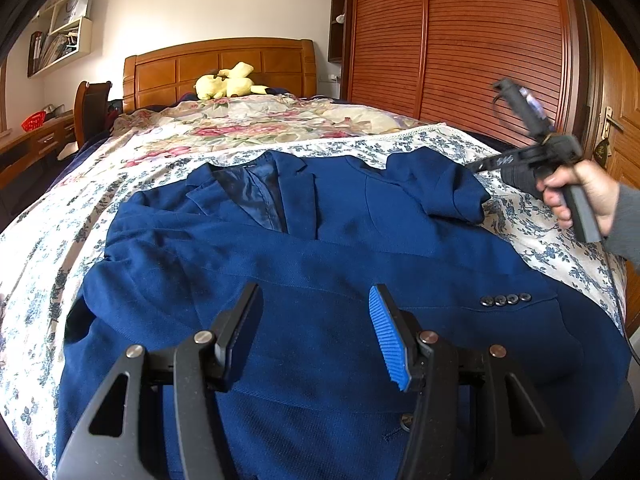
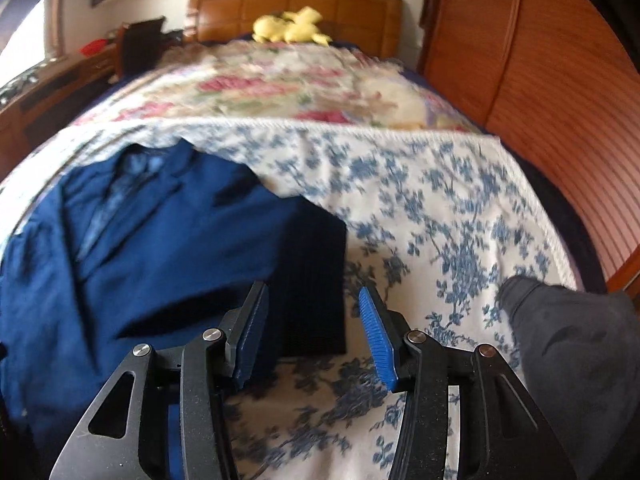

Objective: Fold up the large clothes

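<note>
both your jaws gape empty, left gripper [image 1: 316,320] over the blazer [image 1: 320,248], right gripper [image 2: 312,320] at its edge above the sheet [image 2: 420,200]; blazer lies face-up on the bed, sleeves look crossed in, body folds still left.

A blue jacket [image 1: 320,264] lies spread front-up on the bed [image 1: 168,156], collar toward the wooden headboard [image 1: 218,66], over a white sheet with blue flowers [image 1: 552,240]. One sleeve is laid across its body, four dark cuff buttons [image 1: 506,299] showing near the right edge. The left gripper [image 1: 316,334] hangs over the lower part of the jacket, jaws spread wide with nothing between them. At the right, a hand [image 1: 580,196] holds the right gripper [image 1: 524,160] above the bed's edge, blurred. A yellow plush toy [image 1: 228,82] sits by the headboard; a slatted wardrobe [image 1: 460,40] stands on the right.
</note>
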Tool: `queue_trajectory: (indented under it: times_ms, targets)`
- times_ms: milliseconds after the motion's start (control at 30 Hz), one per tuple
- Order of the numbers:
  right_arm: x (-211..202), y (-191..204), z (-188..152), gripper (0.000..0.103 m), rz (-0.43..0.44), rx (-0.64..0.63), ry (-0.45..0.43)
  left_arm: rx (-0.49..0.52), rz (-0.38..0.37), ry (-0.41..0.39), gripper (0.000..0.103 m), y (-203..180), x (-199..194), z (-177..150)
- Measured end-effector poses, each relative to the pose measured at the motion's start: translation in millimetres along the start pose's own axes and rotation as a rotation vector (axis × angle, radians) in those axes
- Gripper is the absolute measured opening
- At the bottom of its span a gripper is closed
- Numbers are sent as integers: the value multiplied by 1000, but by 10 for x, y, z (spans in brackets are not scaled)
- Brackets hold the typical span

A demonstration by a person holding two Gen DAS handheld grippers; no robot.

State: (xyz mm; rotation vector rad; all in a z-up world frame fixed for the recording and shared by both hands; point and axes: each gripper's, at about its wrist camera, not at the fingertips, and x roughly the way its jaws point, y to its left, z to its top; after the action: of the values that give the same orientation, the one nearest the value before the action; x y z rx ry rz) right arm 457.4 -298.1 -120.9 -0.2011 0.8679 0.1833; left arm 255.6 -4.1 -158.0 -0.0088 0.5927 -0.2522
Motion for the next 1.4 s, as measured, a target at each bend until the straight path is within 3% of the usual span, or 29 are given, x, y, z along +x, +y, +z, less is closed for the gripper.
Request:
queue_trajectory:
  times_ms: [333,633,667,733,767,867,1100,1400]
  targets:
    - [619,-90,-159,48,2,65,128,3,-1,5,54,-15,-2,2]
    - [757,-161,-308,48,56,129,173,7,2,4,54,-13,-7,2]
    - [753,-158,-310,45,61,130,172,8,2,3,54,-13,-9,2]
    - [755,-148,-311,27,97,130,164,16,3,1,54,-30,-24,10]
    - [744,-145,-309,3,107,131,152,23,6,-2,54,-37,-32,14]
    - [594,-108,-274,4,124,128,97,36,19,-2,54,-56,-47,23]
    - [-223,94,6,3,105,23,-83,19,20,-18,54,-41,-249,31]
    - [-1139,574,311,3,133,-93,-219,7,50,-71,54,116,-780,25]
